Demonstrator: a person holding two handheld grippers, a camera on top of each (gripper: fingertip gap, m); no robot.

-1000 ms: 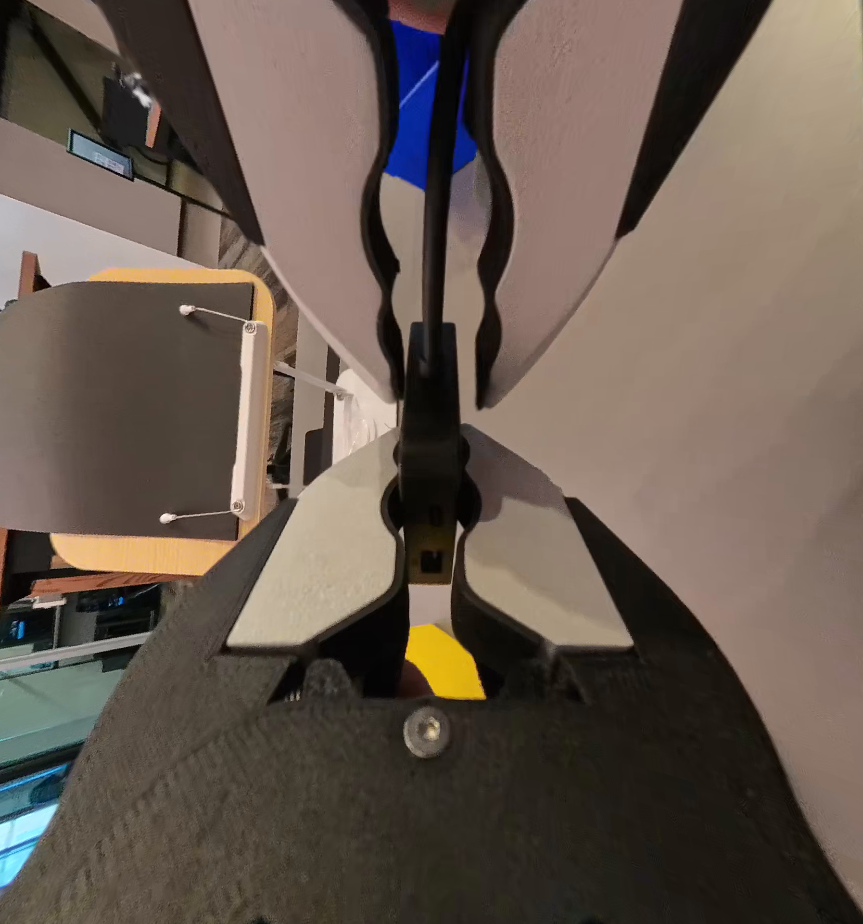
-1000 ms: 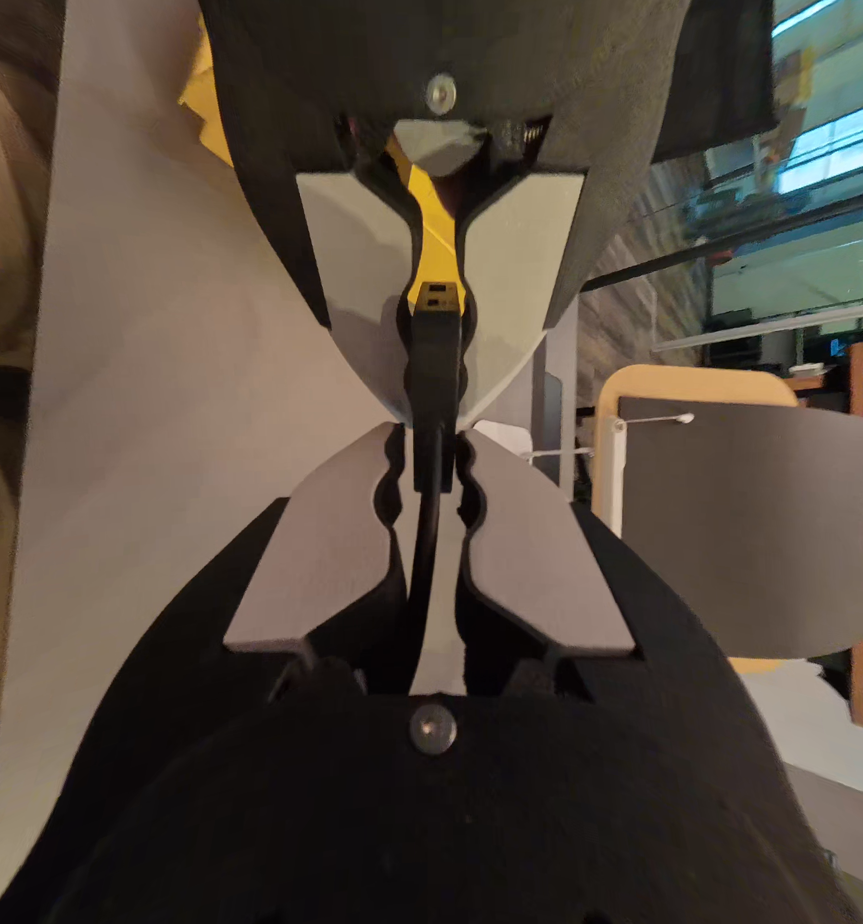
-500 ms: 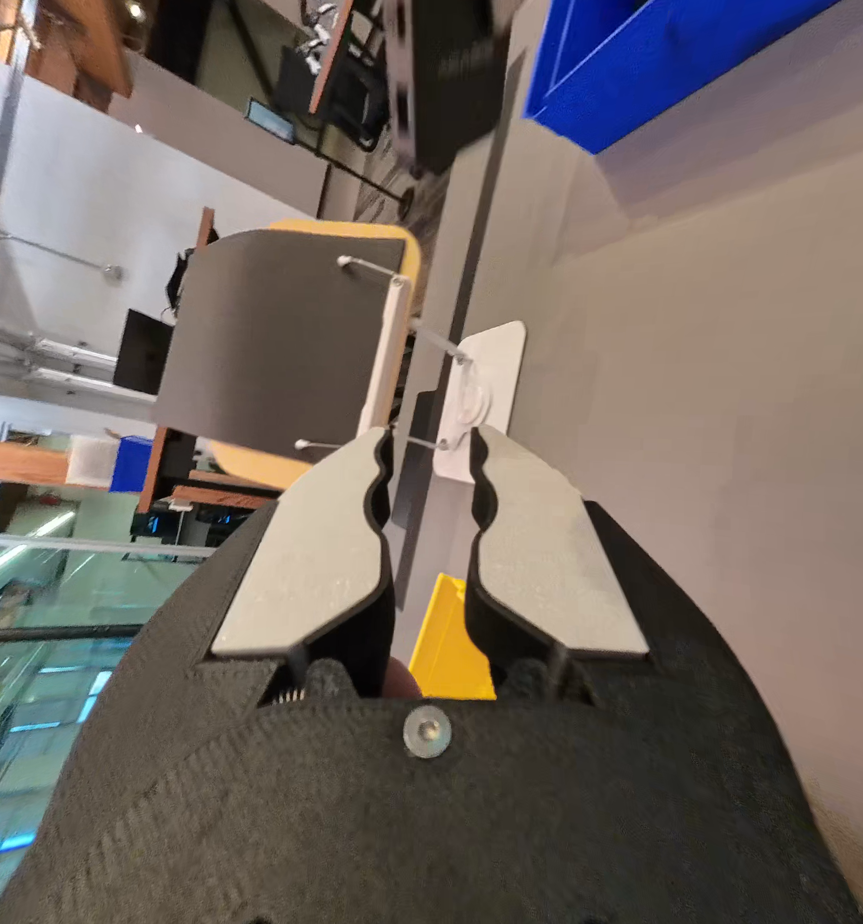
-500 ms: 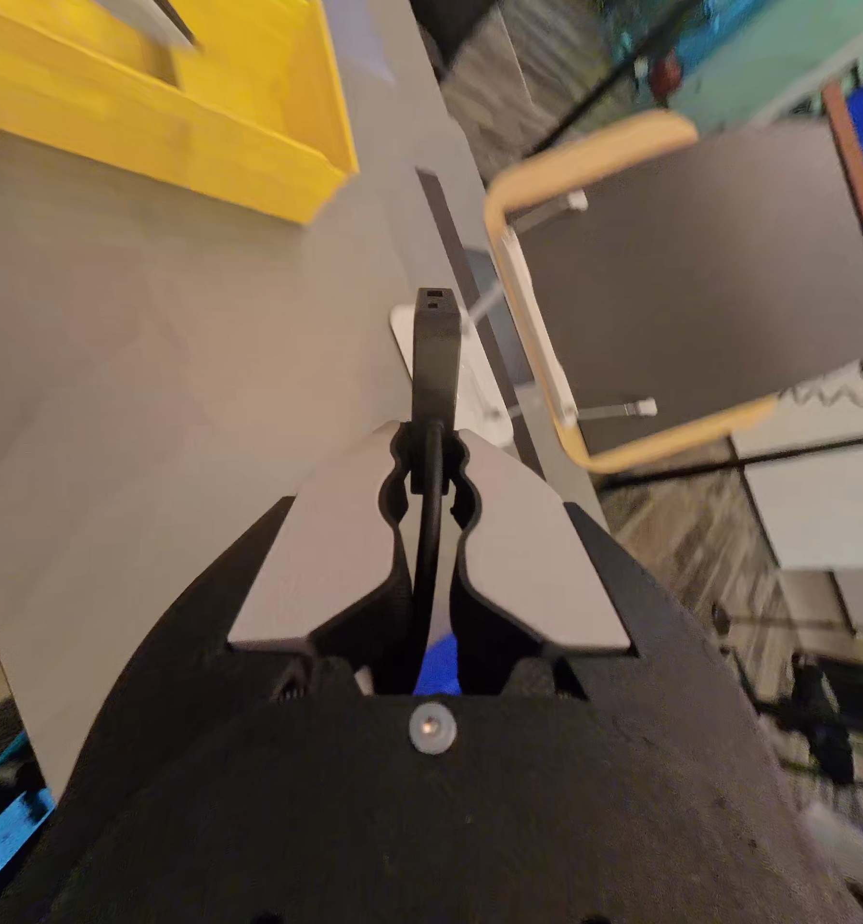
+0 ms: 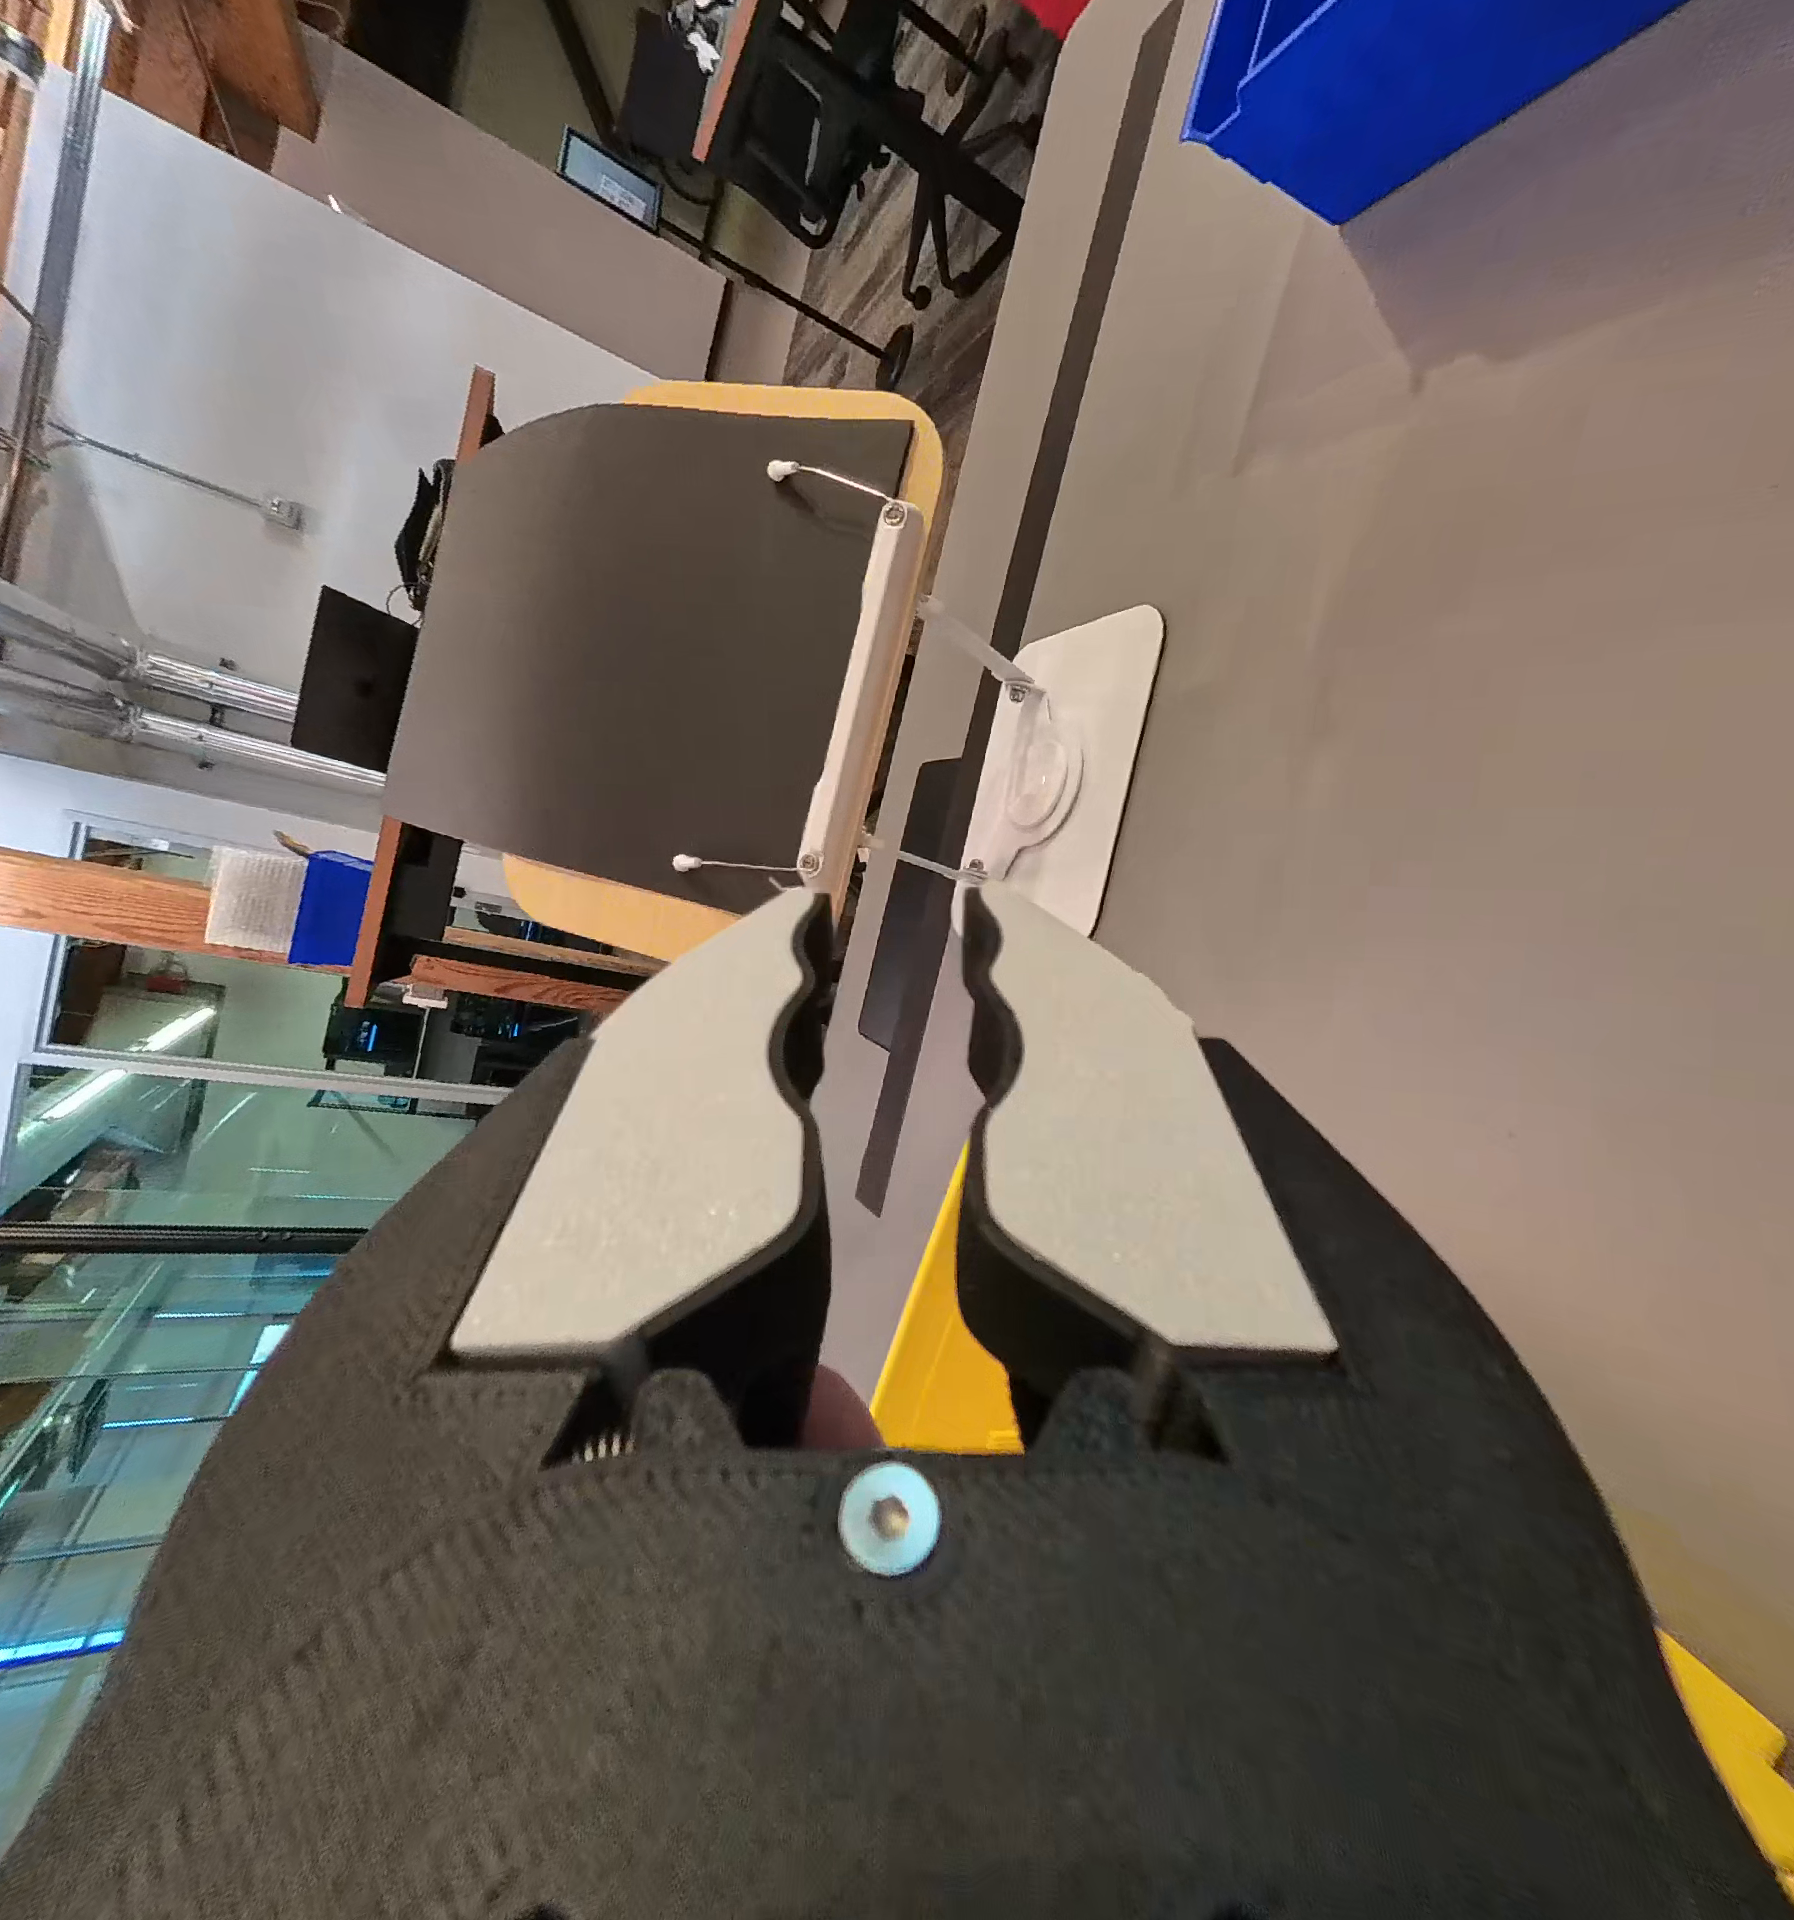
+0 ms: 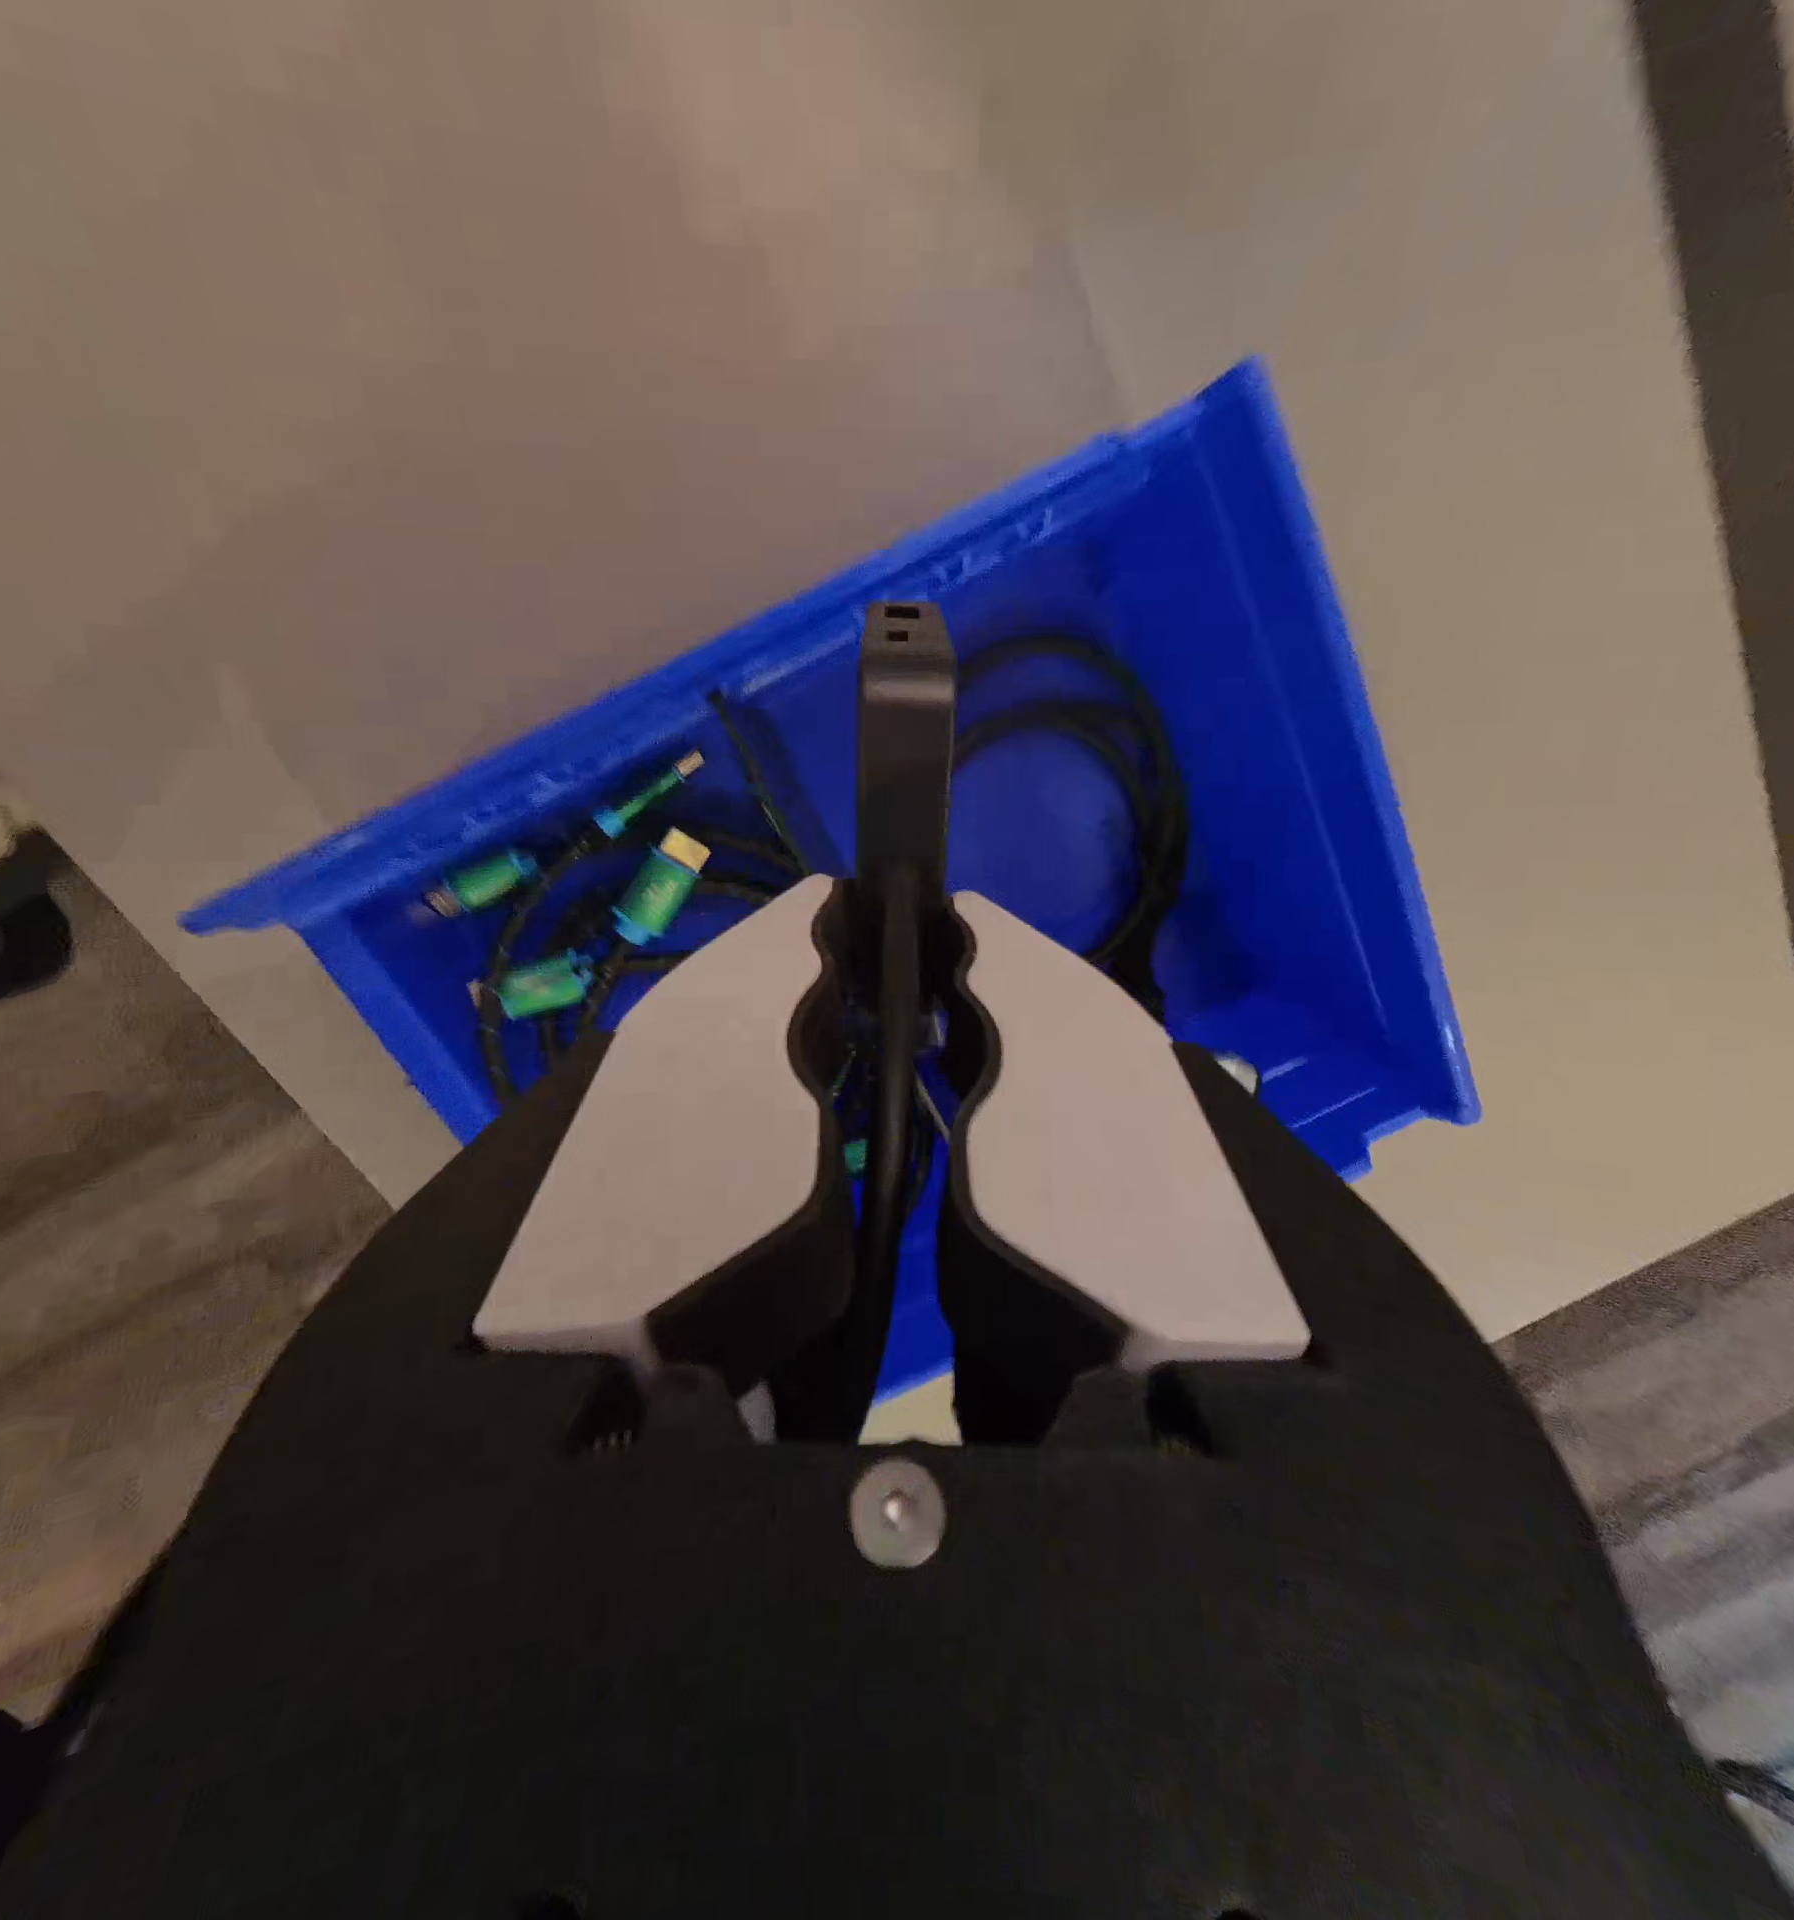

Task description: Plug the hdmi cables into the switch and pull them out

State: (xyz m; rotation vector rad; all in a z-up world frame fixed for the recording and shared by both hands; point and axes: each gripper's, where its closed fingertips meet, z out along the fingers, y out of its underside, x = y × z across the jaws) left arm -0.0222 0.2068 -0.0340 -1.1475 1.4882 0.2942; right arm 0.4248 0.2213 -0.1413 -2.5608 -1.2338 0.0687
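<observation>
My right gripper (image 6: 895,899) is shut on a black switch (image 6: 903,727) where its black cable leaves it; the body sticks out past the fingertips, with the cable running back between the fingers. It hangs over a blue bin (image 6: 1288,727) that holds several green-ended HDMI cables (image 6: 659,883) and a coiled black cable (image 6: 1132,748). My left gripper (image 5: 893,914) is open and empty, pointing at the far edge of the grey table (image 5: 1495,935).
In the left wrist view, a white base plate (image 5: 1090,748) with a stand holding a black panel (image 5: 623,644) sits at the table's edge. A blue bin (image 5: 1392,104) and a yellow bin (image 5: 934,1340) flank it. Floor lies beyond the table. The gap from one gripper's tips to the other's is roughly 45 cm.
My left gripper let go of the switch and drew away. My right gripper kept hold of it and swung it from near the yellow bin to over the blue bin.
</observation>
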